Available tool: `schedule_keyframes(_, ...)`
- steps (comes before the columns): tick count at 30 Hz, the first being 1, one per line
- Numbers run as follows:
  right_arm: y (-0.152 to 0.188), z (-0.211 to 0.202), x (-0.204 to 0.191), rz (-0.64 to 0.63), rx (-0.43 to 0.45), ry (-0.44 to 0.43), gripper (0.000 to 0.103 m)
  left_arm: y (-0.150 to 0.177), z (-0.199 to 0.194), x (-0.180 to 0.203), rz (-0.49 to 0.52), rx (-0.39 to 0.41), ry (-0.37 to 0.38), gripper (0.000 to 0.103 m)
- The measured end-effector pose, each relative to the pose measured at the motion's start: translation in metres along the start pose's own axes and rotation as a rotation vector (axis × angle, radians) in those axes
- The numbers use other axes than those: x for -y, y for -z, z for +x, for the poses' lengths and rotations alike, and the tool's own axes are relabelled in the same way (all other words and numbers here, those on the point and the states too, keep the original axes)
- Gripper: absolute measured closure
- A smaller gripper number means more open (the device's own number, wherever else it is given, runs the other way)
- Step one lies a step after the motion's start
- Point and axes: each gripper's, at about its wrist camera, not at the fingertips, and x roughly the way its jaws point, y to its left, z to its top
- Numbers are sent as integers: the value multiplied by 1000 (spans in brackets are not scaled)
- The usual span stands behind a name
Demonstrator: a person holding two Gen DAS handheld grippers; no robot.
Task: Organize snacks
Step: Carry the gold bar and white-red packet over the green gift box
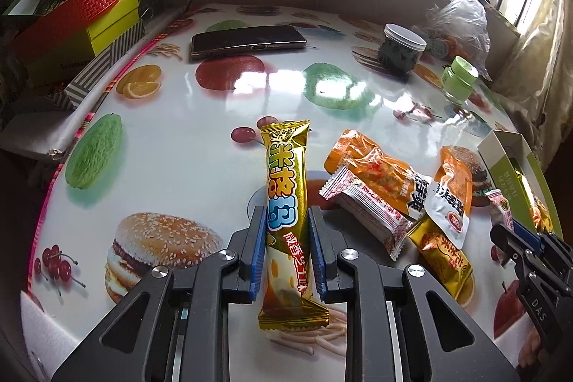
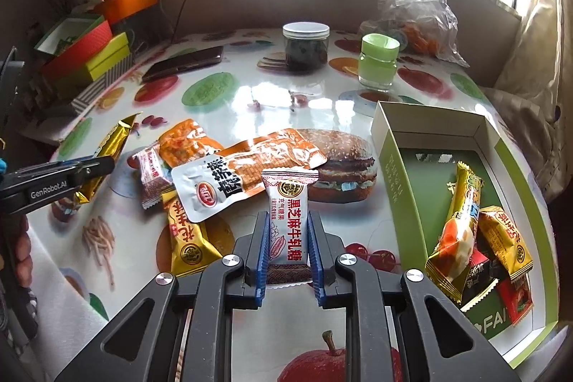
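On table, green box [image 2: 390,163] holds snacks; left fingers [image 1: 284,221] clamp gold bar [image 1: 286,181], right fingers [image 2: 288,228] clamp nougat [image 2: 288,213].

Both fisheye cameras sit just behind their own jaws, looking steeply down and forward across the desk [image 1: 215,88] toward the window, close above the surface. The left view covers the desk's left half, the right view its right half. Both share the snack pile [image 1: 394,181], phone [image 1: 247,40], dark jar [image 2: 305,45] and green box [image 2: 390,163].
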Motion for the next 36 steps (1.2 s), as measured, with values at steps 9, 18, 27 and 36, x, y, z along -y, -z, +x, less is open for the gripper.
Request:
schedule_keyframes(9,-2,-16,-2,3,29,-8,84,3,-19,8,16,33,19,79)
schedule_keyframes(18,-1,-31,0,21,54,-23,84,5,-37,24,49,58,46,79)
schedule_keyframes(27,1,-50,5,36,86,-23,84,6,-48,45,74,66,98,79)
schedule_keyframes(36,4,-66,22,77,108,8,84,3,-56,71,106,74,143,79)
